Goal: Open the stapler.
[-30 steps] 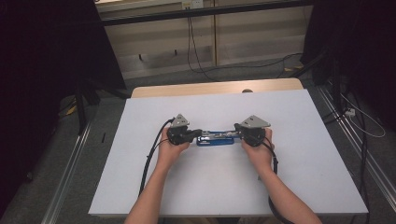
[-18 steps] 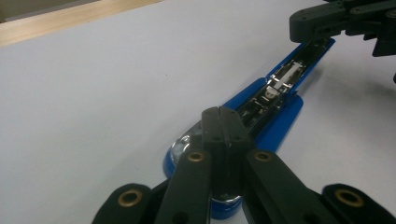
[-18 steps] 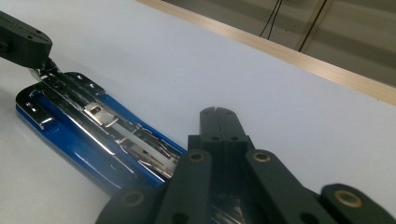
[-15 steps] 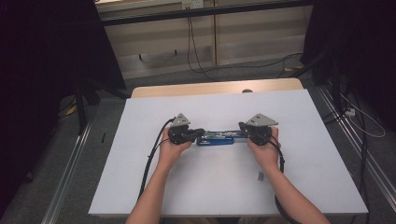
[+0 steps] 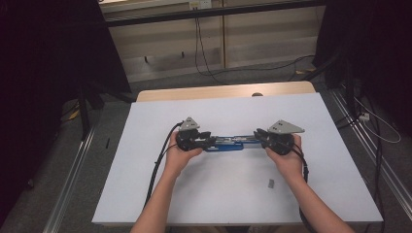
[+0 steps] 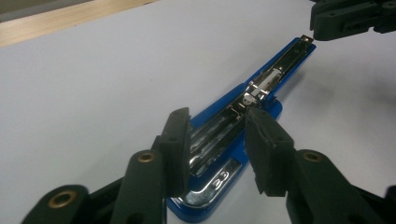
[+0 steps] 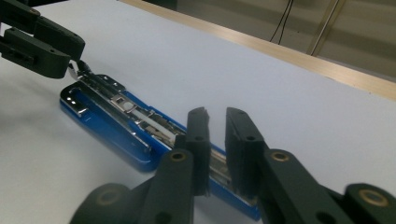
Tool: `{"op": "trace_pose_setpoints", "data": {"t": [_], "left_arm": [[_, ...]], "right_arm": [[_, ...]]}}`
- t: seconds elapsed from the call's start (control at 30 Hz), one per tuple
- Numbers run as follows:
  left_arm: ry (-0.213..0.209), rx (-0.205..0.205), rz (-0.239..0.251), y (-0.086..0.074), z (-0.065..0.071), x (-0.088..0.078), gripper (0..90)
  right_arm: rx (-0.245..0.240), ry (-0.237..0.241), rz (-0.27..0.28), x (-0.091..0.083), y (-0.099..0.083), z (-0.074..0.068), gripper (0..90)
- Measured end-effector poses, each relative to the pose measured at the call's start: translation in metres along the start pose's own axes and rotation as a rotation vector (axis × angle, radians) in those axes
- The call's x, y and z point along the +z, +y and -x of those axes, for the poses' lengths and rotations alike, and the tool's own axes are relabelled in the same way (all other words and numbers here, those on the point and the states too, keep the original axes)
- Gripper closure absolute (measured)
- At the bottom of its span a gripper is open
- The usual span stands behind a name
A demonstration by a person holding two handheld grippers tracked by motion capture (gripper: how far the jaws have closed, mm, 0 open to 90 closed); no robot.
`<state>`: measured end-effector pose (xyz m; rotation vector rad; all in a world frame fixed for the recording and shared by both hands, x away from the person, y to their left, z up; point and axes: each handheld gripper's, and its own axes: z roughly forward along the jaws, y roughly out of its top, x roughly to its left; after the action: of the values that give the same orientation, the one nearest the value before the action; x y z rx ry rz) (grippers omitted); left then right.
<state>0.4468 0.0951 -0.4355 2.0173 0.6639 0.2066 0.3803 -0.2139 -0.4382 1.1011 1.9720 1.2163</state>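
A blue stapler (image 5: 231, 142) is lying opened out flat near the middle of the white tabletop (image 5: 233, 194), stretching left to right. The left claw (image 6: 217, 140) is straddling its left end, its jaws having just been opening, pads off the metal. The right claw (image 7: 217, 140), also just parting, is standing narrow over the right end, gripping nothing.

A blue plastic stapler (image 5: 232, 143) with bright silver metal rails lies opened flat on the pale lavender-white table cover (image 5: 233, 194). Matte black jaws mark the left gripper (image 6: 217, 142) and right gripper (image 7: 216, 149), both dotted with brass-coloured rivets and topped with grey plates. The light wooden table edge (image 5: 218, 91) shows tan.
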Motion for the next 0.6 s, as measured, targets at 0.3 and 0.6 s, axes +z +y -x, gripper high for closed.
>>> {"op": "trace_pose_setpoints", "data": {"t": [0.3,0.6], "left_arm": [[0.018,0.008,-0.015,0.005,0.006,-0.011,41.4],[0.024,-0.007,-0.027,0.006,0.012,-0.018,25.9]], "right_arm": [[0.008,0.041,-0.040,-0.022,-0.008,-0.003,53.4],[0.036,0.071,-0.067,-0.044,-0.015,-0.006,35.6]]}}
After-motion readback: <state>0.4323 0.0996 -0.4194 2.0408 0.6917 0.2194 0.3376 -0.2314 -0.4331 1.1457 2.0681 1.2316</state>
